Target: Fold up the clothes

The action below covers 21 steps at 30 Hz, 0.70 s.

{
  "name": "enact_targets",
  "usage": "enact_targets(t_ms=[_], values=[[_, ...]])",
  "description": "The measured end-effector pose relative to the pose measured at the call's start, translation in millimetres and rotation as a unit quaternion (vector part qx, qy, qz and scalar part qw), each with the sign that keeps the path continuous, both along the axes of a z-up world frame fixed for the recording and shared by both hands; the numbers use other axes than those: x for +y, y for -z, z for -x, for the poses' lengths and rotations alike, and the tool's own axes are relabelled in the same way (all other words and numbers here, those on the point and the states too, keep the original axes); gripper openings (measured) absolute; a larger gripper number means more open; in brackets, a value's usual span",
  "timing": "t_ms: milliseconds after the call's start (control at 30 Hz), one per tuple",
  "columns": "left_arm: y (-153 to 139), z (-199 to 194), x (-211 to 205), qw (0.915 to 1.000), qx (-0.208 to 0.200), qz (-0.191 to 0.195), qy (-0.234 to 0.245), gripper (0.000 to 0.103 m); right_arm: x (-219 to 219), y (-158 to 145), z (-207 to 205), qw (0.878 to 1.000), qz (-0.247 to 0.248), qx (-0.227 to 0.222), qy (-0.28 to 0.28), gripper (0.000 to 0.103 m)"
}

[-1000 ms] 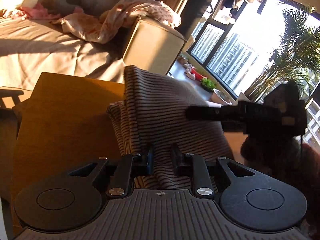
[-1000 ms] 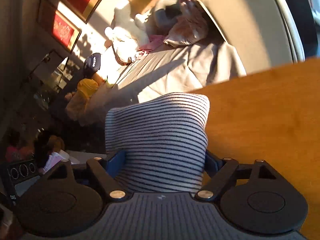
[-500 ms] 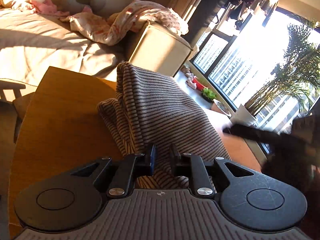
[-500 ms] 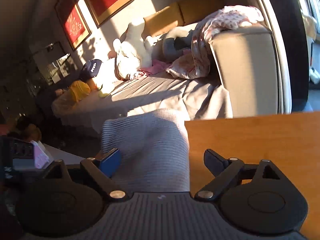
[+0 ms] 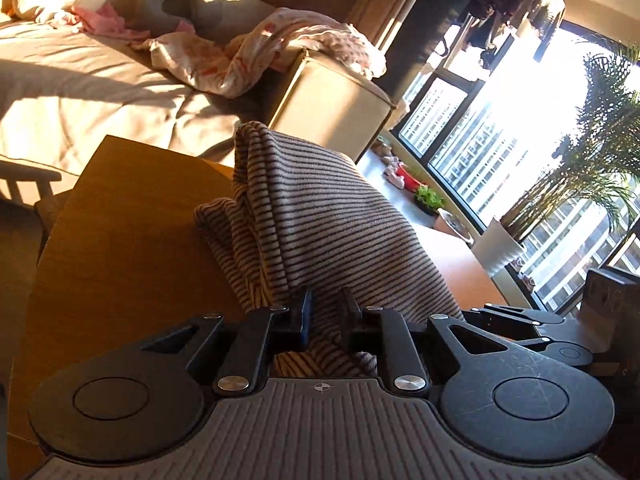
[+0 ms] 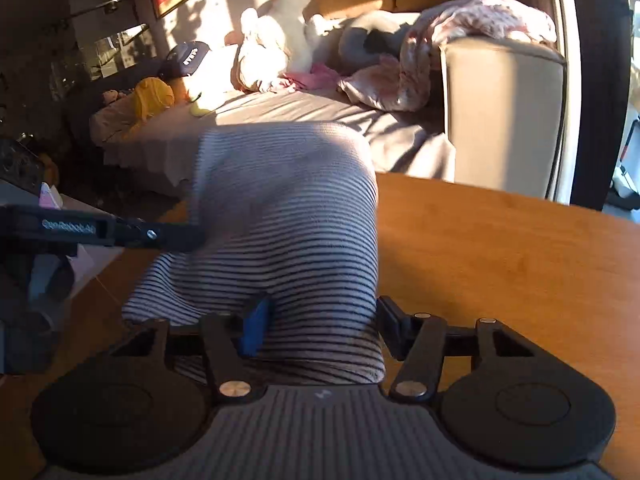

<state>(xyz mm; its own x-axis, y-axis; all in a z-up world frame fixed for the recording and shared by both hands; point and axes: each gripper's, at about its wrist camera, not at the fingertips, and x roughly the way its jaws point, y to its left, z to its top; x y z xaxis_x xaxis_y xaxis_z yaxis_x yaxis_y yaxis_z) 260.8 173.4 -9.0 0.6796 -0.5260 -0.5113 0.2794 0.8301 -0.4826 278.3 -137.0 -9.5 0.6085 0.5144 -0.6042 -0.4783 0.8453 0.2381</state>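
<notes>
Right wrist, left gripper (image 6: 176, 236) lettering blurred

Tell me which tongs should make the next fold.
Probably the right tongs: they are closing around the striped garment's folded edge, beside bare wooden table. The left tongs pinch the other end, anchoring it.

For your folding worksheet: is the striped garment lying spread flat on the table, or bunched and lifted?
Bunched and lifted. The striped garment rises in a draped hump over the wooden table, with loose folds at its left side.

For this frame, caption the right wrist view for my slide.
Right gripper closing around striped garment on table.
</notes>
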Motion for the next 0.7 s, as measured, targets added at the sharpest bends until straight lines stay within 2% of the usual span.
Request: enact_targets(t_ms=[67,167,233,267,333,500,567,600,633,700], values=[[0,2,0,1.0,0.0,0.001,-0.004,0.018,-2,-1,2,1.0,-0.002,0.001,0.022,0.072],[1,4,0,0.9999,-0.002,0.006,-0.014,0.018,1,-13,18,0.999,0.004,-0.021,0.034,0.072],[3,5,0,0.9997,-0.006,0.01,-0.021,0.018,6,-17,27,0.998,0.029,-0.039,0.036,0.077],[3,5,-1,0.9996,-0.006,0.01,-0.025,0.018,10,-14,27,0.997,0.053,-0.047,0.039,0.083],[2,6,-2,0.9994,-0.004,0.01,-0.034,0.018,17,-3,20,0.993,0.098,-0.054,0.048,0.102],[-8,21,-12,0.9972,-0.018,-0.017,-0.07,0.018,-4,-9,21,0.997,0.035,-0.013,0.069,0.103],[-17,38,-22,0.9934,-0.028,-0.038,-0.105,0.041,-15,-10,33,0.997,0.037,-0.007,0.074,0.103],[-21,47,-27,0.9907,-0.033,-0.049,-0.123,0.073,-22,-9,39,0.996,0.036,-0.007,0.081,0.103],[-25,59,-33,0.9868,-0.045,-0.062,-0.143,0.091,-31,-7,45,0.996,0.026,-0.006,0.087,0.103],[-31,83,-47,0.9803,-0.066,-0.077,-0.17,0.096,-48,-3,57,0.995,0.007,-0.006,0.1,0.103]])
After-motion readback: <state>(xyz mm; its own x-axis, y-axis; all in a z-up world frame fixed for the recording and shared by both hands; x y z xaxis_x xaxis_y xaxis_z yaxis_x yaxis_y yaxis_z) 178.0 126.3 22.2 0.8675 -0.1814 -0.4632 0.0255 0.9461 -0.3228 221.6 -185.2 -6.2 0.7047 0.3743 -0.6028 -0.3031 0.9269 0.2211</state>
